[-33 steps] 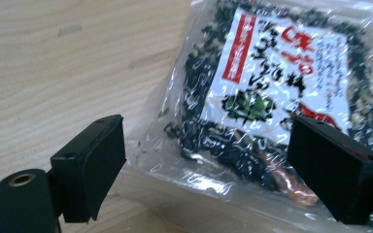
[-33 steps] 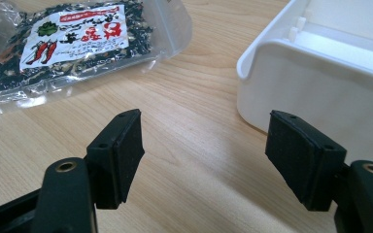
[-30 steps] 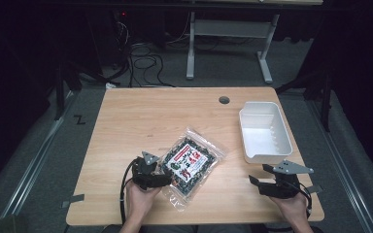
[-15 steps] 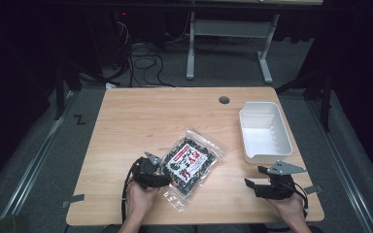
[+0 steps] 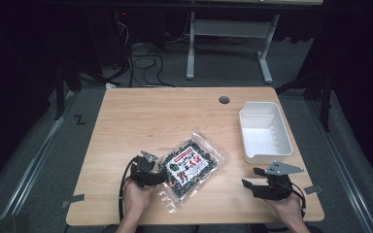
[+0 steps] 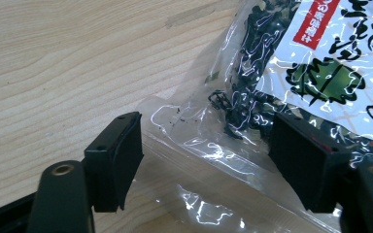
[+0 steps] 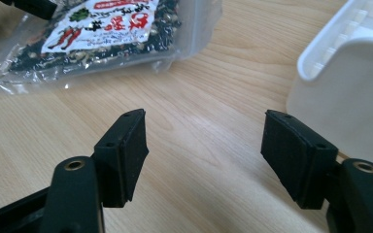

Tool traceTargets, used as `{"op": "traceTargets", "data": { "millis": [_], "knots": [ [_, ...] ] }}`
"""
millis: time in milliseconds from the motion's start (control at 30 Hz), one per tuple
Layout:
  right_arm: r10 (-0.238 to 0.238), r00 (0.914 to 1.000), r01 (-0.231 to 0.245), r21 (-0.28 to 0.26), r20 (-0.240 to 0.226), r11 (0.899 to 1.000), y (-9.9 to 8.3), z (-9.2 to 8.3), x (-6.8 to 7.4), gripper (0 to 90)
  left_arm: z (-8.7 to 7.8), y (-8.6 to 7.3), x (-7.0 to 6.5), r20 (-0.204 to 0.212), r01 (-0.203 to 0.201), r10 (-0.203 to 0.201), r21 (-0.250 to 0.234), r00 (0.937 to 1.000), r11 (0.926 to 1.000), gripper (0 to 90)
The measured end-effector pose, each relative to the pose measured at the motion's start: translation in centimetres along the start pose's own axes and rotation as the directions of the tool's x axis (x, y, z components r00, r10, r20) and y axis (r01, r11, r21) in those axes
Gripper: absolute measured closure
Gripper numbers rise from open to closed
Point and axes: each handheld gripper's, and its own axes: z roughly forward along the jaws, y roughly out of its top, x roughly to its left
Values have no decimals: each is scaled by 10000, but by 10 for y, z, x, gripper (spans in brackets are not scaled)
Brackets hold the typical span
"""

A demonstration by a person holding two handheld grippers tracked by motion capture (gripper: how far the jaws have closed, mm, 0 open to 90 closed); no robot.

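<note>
Left tongs (image 5: pixel 161 177) closing around diagonal seaweed packet's (image 5: pixel 190 167) near-left corner

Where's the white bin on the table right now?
In the high view the white bin stands near the table's right edge, just beyond the right gripper and to the right of the seaweed packet.

We see a clear plastic bag of dried seaweed (image 5: pixel 190 167) with a white printed label and red lettering, lying flat and slanted on the desk (image 5: pixel 165 116). Its empty transparent corner sits between the jaws of the left tool (image 6: pixel 206 160), the dark contents just beyond them. It lies well apart from the right tool (image 7: pixel 204 155), ahead and to its left.
</note>
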Motion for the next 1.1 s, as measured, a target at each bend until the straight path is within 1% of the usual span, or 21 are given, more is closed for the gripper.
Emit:
{"op": "traceTargets", "data": {
  "millis": [33,67,200,233,300,367,400,433,467,500,533,567,600,700,833,867,900,967,1100],
  "knots": [
    [11,10000,-11,20,-75,10000,3,2,3,369,0,0,0,14,-28,28,6,10000,10000,301],
    [11,10000,-11,20,-75,10000,3,2,3,369,0,0,0,30,-52,52,-3,10000,10000,301],
    [-196,9998,196,55,-55,9998,14,8,7,388,0,1,-1,42,-357,357,77,9994,9993,327],
    [-192,9998,192,65,-61,9998,20,12,8,396,0,1,-2,9,-538,538,70,9986,9985,333],
    [-155,9999,155,20,-69,9999,23,14,9,401,0,1,-3,-1,-598,598,89,9982,9982,336],
    [-135,9999,135,37,-49,9999,30,20,11,414,0,1,-2,9,-619,618,103,9981,9980,337],
    [-80,9999,80,91,-77,9999,36,26,12,421,0,1,-2,28,-615,615,116,9981,9980,337],
    [-11,10000,12,136,-69,9999,38,30,13,421,0,1,-2,42,-636,636,113,9980,9979,337],
    [-71,10000,71,209,-18,9998,40,33,12,421,0,1,-2,61,-658,657,114,9978,9978,337],
    [-32,10000,31,234,32,9997,42,37,12,421,0,1,-2,76,-676,675,124,9977,9976,337],
    [99,9999,-100,287,34,9995,44,40,12,421,0,2,-2,82,-706,705,125,9975,9974,336],
    [99,9999,-100,287,34,9995,44,40,12,421,0,2,-2,78,-744,743,127,9972,9972,336],
    [205,9998,-207,360,54,9991,47,46,10,425,0,2,-2,73,-776,775,128,9970,9969,335],
    [225,9997,-228,514,76,9984,50,52,11,437,0,2,-1,108,-793,792,115,9968,9968,334],
    [137,9998,-150,854,158,9962,58,69,12,483,0,2,-1,150,-779,777,91,9969,9969,329],
    [137,9998,-150,854,158,9962,58,69,12,483,-1,2,-1,125,-787,786,89,9968,9969,329],
    [250,9995,-265,939,175,9952,59,71,12,496,-1,1,-1,110,-793,792,70,9968,9968,329],
    [281,9995,-294,915,153,9954,62,76,12,521,-1,1,-1,103,-799,799,46,9968,9968,329],
    [451,9988,-470,1215,187,9915,66,86,13,552,-1,1,0,158,-736,736,41,9972,9973,327]
  ]
}}
